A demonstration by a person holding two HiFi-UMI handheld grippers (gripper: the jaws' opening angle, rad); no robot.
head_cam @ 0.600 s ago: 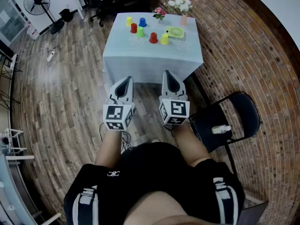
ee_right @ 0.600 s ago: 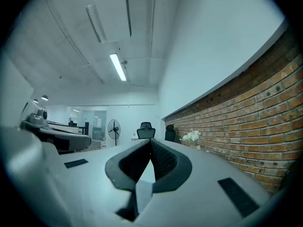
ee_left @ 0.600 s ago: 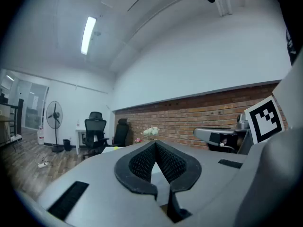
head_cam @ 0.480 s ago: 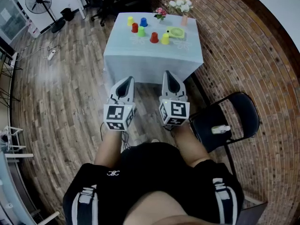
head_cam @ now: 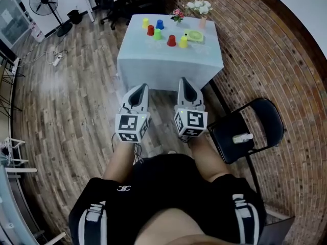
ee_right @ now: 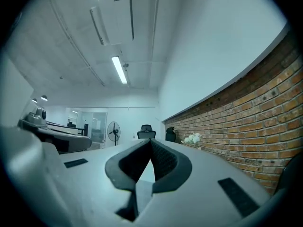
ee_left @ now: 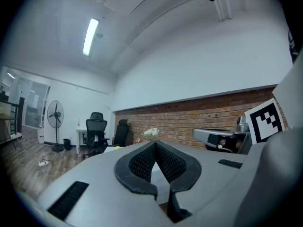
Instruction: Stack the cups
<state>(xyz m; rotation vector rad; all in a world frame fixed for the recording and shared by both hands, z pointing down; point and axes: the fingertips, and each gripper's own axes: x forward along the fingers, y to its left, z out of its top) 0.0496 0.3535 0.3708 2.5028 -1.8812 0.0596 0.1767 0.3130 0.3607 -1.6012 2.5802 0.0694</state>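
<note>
"Where are the cups (head_cam: 171,40)?"
"On the table (head_cam: 168,63), toward its far end, flowers (head_cam: 198,6) behind them at the right corner. A chair (head_cam: 260,119) stands right of the person, a fan (head_cam: 42,1) far left."

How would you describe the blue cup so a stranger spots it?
Find the cloth-covered table beside the brick wall. Near its far edge, left of the pink flowers, sits the blue cup. It is the only blue one; beside it stand a yellow cup, a red cup and a green cup.

Your table (head_cam: 168,68) carries a green plate (head_cam: 194,35). Just left of the plate stand a yellow cup (head_cam: 183,42) and a red cup (head_cam: 171,40). Farther left are four more cups (head_cam: 158,33), and behind the plate is a vase of flowers (head_cam: 203,20).
</note>
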